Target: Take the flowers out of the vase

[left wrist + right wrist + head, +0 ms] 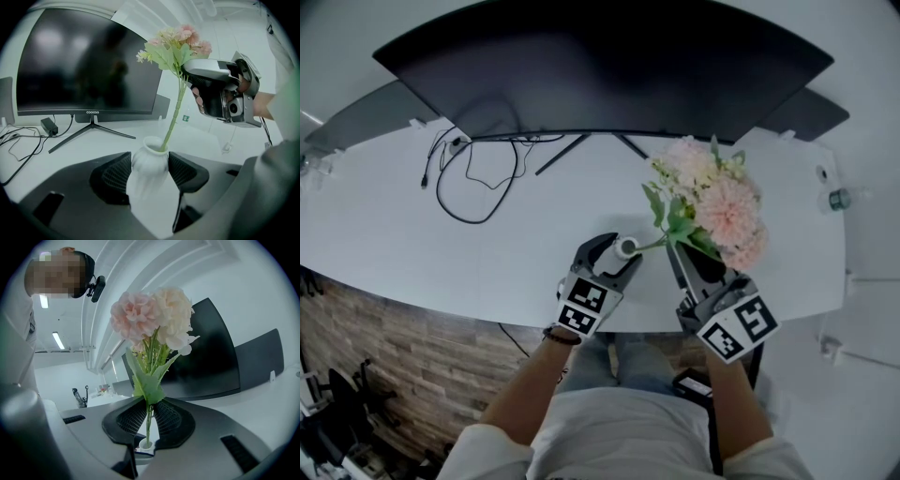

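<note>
Gripping a vase (149,165) of pink flowers (152,319) at a white worktop (403,239).
Clamping the vase in the left gripper (619,253) jaws; pinching the green stems (148,420) in the narrowed right gripper (149,423) jaws.

Flowers (712,202) in vase (627,247), monitor (600,66) behind, cable (473,183) left on desk (384,234)

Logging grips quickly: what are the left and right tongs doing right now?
Left tongs: closed on the vase.
Right tongs: closed on the flower stem.
</note>
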{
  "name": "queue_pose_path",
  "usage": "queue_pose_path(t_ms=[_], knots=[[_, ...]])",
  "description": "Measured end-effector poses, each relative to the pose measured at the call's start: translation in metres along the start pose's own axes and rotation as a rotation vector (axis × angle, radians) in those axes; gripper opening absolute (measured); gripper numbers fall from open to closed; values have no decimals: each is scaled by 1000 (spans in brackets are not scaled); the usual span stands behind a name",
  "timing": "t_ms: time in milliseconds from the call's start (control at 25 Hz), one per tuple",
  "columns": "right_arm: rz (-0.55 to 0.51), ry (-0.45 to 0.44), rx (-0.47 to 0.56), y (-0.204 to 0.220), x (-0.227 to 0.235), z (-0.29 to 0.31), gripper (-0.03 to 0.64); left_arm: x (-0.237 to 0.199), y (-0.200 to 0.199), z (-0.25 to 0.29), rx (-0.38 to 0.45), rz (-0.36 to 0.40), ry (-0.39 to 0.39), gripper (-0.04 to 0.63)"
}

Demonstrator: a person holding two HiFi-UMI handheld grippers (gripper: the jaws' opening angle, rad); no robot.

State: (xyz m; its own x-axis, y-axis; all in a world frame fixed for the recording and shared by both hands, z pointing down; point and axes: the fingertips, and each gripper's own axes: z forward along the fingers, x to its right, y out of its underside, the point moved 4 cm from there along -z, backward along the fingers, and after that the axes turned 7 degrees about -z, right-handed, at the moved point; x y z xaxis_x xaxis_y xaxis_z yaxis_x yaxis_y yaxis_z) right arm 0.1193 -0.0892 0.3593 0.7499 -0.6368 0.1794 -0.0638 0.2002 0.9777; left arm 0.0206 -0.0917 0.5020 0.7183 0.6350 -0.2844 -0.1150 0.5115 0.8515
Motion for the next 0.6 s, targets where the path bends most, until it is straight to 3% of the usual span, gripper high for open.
queue_pose_path(t_ms=[600], knots=[[30, 3, 36, -6, -3, -1, 67, -11, 5, -5, -2, 0, -6, 252]])
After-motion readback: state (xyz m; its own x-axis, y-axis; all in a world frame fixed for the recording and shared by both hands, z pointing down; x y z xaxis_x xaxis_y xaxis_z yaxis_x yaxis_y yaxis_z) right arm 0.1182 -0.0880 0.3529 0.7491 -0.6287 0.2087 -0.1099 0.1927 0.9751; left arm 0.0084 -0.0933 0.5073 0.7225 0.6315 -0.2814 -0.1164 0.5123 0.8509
